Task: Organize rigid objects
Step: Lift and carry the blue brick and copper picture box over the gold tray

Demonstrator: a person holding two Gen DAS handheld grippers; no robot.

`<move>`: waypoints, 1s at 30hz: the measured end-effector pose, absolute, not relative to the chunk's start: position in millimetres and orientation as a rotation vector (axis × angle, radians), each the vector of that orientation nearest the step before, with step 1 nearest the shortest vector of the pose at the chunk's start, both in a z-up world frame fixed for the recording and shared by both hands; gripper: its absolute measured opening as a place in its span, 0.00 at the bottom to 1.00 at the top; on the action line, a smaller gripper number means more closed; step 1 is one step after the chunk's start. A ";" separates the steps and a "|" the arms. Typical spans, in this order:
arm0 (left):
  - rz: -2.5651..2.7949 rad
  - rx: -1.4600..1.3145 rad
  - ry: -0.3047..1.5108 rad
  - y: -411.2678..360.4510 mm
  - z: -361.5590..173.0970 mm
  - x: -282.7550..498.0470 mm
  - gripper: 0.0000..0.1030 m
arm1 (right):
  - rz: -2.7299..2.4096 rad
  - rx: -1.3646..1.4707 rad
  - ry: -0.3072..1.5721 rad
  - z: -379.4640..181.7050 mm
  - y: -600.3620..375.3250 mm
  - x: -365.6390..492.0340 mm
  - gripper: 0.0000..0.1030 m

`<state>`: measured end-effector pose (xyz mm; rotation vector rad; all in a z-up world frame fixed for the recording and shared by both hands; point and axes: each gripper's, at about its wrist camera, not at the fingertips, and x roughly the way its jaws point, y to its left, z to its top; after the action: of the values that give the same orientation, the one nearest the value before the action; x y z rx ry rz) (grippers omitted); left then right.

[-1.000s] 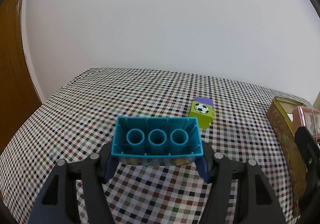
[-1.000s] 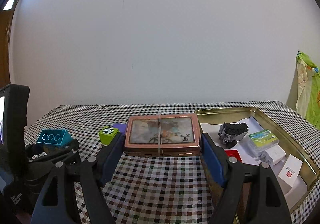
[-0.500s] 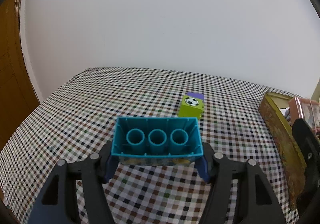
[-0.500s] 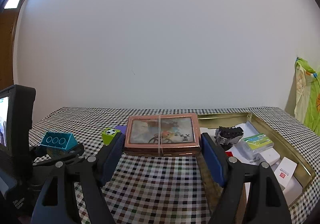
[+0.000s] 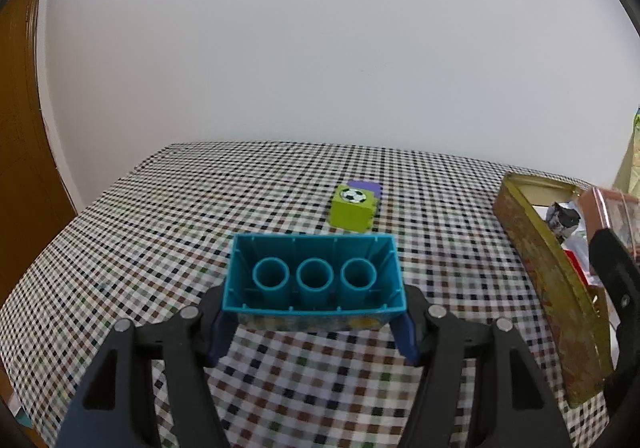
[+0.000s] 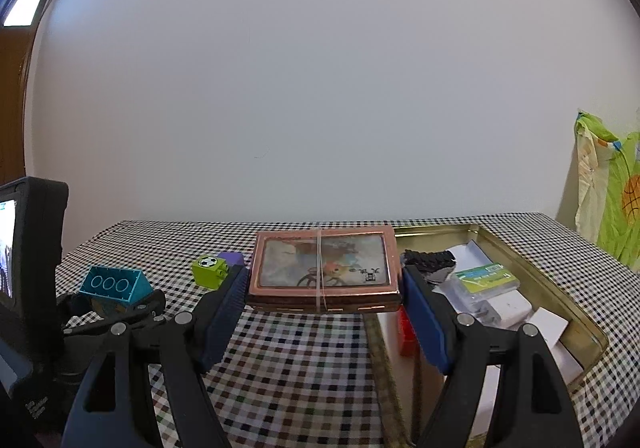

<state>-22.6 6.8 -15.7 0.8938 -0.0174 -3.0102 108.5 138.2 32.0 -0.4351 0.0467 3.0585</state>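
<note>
Left gripper (image 5: 314,322), jaws clamped on the teal brick (image 5: 314,278); right gripper (image 6: 322,312), jaws clamped on the copper-framed case (image 6: 323,266), above the checked worktop (image 5: 160,232).

We see a plain white wall (image 6: 320,95) filling most of both views, evenly lit and bare. Below it stands a table (image 5: 168,232) covered in a small checked cloth of white, black, brown and green squares; its far edge meets the wall. At the left a brown wooden door (image 5: 20,151) stands beside the wall, and high in the right wrist view's left corner a bright window pane (image 6: 26,3) glows. At the right edge a green and cream patterned fabric (image 6: 612,199) hangs beyond the table.
</note>
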 end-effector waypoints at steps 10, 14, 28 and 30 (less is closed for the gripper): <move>-3.047 0.913 -0.006 22.1 -15.6 -5.9 0.62 | 3.035 -0.435 0.092 30.3 162.9 121.7 0.76; -3.056 0.932 -0.005 34.9 -18.2 -5.1 0.62 | 3.016 -0.431 0.124 31.3 173.0 128.8 0.76; -3.099 0.936 -0.021 61.5 -15.6 1.1 0.62 | 2.968 -0.416 0.158 35.1 203.5 139.5 0.76; -3.110 0.929 -0.023 64.8 -13.1 2.1 0.62 | 2.966 -0.411 0.163 37.7 206.5 140.8 0.76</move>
<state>2.1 64.8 -13.1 0.9290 -0.0227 -3.1104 140.8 206.5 37.7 -0.4114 0.1627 2.9661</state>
